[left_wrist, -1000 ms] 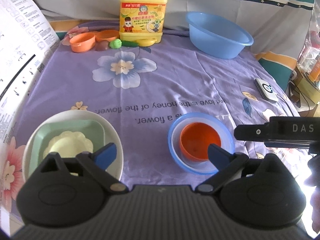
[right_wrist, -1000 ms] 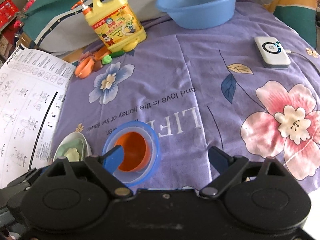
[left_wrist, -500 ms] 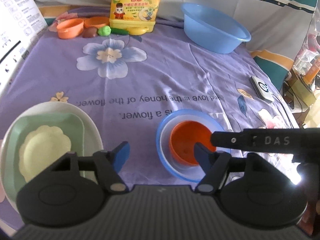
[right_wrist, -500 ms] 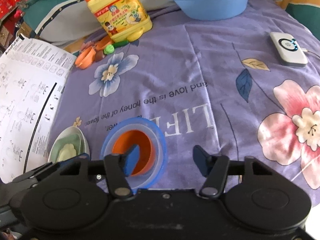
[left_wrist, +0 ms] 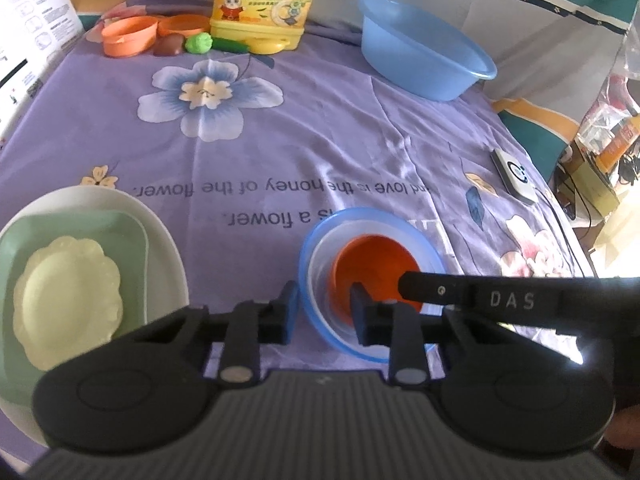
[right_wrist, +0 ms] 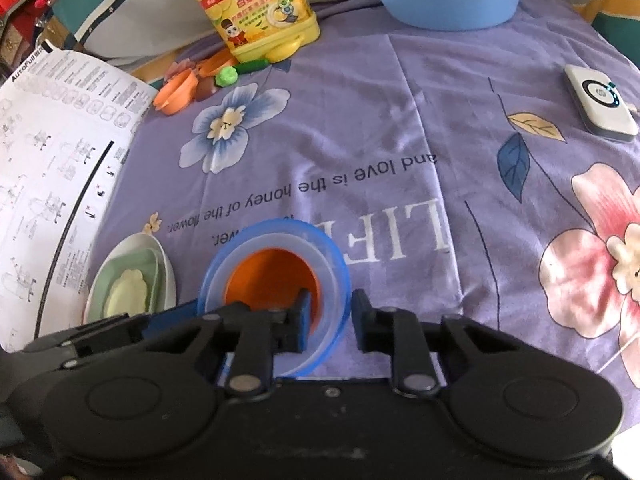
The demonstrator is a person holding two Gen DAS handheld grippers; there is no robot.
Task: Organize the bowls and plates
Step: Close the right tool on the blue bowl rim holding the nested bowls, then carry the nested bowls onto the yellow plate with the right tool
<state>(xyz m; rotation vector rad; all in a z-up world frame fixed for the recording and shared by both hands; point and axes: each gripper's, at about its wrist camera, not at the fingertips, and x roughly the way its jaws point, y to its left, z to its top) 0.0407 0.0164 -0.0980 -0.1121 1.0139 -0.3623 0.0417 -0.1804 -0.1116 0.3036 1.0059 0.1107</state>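
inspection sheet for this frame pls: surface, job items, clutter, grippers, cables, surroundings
Surface: purple floral cloth, wrinkled.
Job's things: orange bowl nested in clear bowl inside blue-rimmed bowl; pale scalloped dish in green dish on white plate.
Clutter: yellow detergent jug, blue basin, orange cups, toy vegetables, white device, printed sheet.
Grippers: left gripper and right gripper each straddle the stack's rim on opposite sides, jaws closing.
Cables: one from the white device; more off the cloth's right edge.
Surroundings: teal and grey bedding behind.
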